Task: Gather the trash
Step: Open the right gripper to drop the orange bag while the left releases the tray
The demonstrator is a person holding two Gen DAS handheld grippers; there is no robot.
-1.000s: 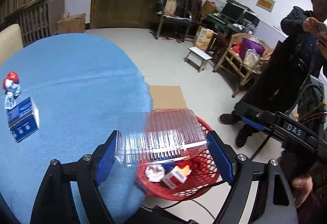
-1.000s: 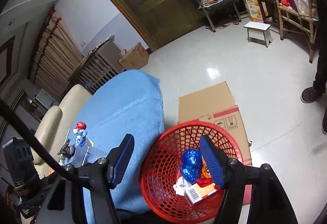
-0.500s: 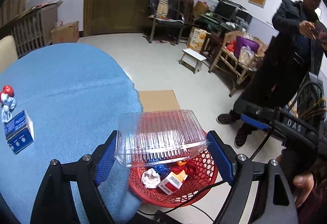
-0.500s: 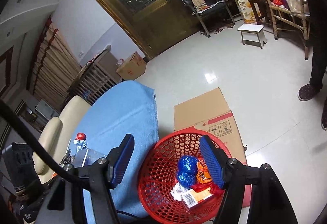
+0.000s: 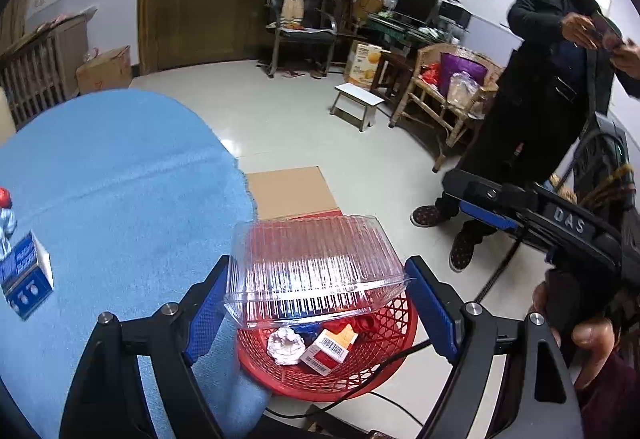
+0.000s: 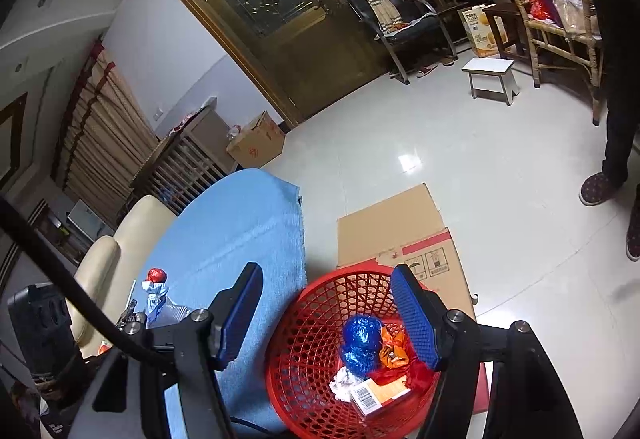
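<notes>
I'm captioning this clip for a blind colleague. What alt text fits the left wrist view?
The left gripper holds a clear ribbed plastic container above a red mesh basket on the floor, which already holds crumpled paper and a red carton. A blue-covered table lies left; a person in dark clothes stands right.

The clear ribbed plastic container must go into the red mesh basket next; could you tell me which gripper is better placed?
Left. The left gripper holds the clear ribbed plastic container above the red mesh basket; the right gripper is open and empty.
</notes>
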